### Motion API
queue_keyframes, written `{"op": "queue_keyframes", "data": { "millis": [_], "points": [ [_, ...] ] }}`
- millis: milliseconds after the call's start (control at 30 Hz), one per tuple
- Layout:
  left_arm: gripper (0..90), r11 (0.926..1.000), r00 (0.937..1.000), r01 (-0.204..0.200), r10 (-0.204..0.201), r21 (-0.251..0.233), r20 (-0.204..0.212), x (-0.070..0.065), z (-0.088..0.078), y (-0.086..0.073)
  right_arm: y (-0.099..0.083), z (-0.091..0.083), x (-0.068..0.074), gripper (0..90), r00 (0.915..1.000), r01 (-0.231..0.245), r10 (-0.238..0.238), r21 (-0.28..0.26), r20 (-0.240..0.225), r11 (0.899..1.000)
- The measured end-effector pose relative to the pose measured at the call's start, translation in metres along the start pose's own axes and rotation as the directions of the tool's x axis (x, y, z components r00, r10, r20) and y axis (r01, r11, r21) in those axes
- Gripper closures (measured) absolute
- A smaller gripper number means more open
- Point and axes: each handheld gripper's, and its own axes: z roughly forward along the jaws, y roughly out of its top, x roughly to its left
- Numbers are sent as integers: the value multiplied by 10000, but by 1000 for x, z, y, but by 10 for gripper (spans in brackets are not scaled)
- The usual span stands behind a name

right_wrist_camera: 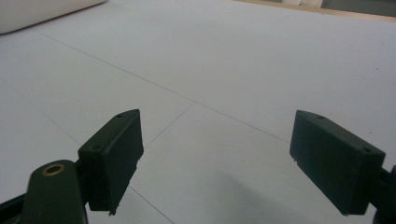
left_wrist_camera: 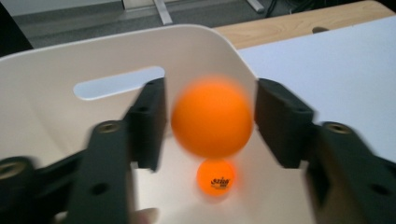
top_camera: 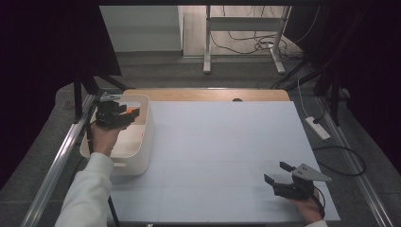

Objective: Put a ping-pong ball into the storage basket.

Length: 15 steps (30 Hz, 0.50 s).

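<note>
The left gripper (left_wrist_camera: pixel 210 121) is hanging over the white bin (left_wrist_camera: pixel 56 116) with its jaws spread apart; the orange ball (left_wrist_camera: pixel 212 116) is between them, blurred, and the pads are not pressing it. A second orange ball (left_wrist_camera: pixel 215 176) is lying on the bin floor just below. The right gripper (right_wrist_camera: pixel 215 163) is resting wide open over the pale table (right_wrist_camera: pixel 233 56), well apart from the bin.

Grey floor (top_camera: pixel 156 71), metal desk frame (top_camera: pixel 243 23), cables (top_camera: pixel 257 45), black curtains (top_camera: pixel 42 47).
</note>
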Motion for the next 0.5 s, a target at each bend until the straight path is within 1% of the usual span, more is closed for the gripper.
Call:
{"op": "queue_keyframes", "data": {
  "millis": [67, 167, 300, 500],
  "points": [
    [258, 9999, 10000, 43, -43, -116, 21, -1, -2, 1, 0, 0, 0, 172, 10000, -13, 13, 2, 1, 10000],
    [211, 9994, 9999, 94, -90, -319, 108, -5, -4, 2, 0, 0, 0, 172, 10000, -11, 11, 2, 5, 10000],
    [200, 9988, 9995, 14, 1, -480, 315, -8, -7, 3, 0, 0, 0, 172, 10000, 2, -2, -2, 8, 10000],
    [192, 9976, 9953, -161, 224, -679, 937, -16, -13, 4, 0, 0, 0, 172, 10000, 0, 0, -7, 1, 10000]
  ]
}}
